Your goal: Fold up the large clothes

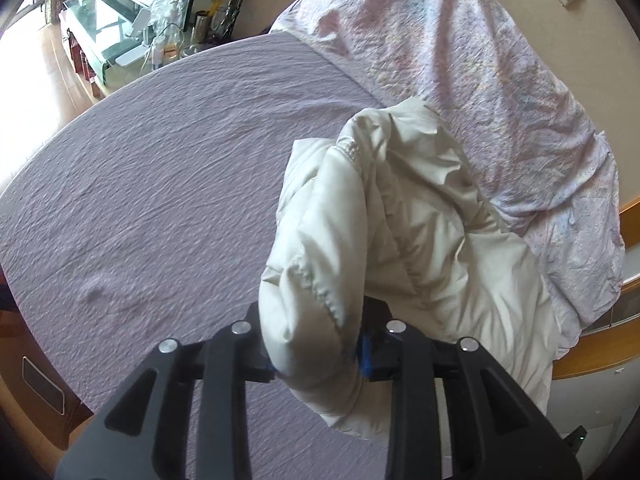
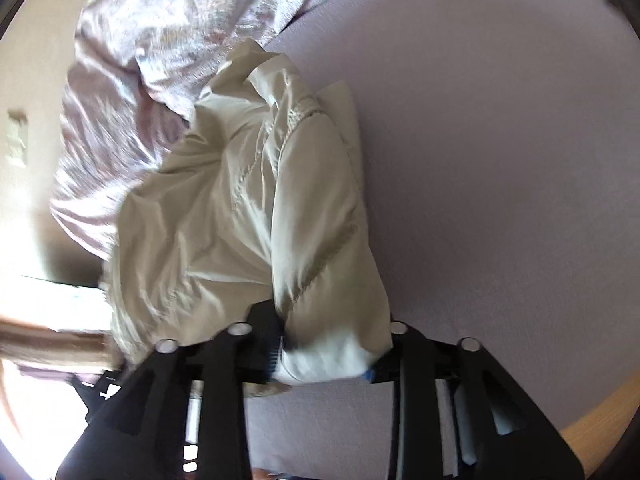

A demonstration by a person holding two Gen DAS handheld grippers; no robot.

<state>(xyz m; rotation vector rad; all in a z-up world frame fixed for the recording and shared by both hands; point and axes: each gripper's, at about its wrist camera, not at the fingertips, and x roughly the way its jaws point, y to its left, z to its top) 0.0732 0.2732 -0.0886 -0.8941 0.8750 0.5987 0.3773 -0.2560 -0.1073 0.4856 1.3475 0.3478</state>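
A cream-white padded jacket (image 1: 404, 240) hangs bunched above a bed, lifted off the lilac sheet (image 1: 160, 184). My left gripper (image 1: 320, 364) is shut on a thick fold of the jacket, which bulges out between its black fingers. In the right wrist view the same jacket (image 2: 248, 208) trails away toward the upper left, and my right gripper (image 2: 332, 360) is shut on another puffy edge of it. The far end of the jacket rests against a crumpled quilt. Most of both pads is hidden by fabric.
A pale pink patterned quilt (image 1: 480, 80) lies heaped along the bed's right side; the quilt (image 2: 152, 60) fills the upper left of the right wrist view. A cluttered glass desk (image 1: 132, 28) stands beyond the bed. A wooden bed frame (image 1: 628, 216) edges the mattress.
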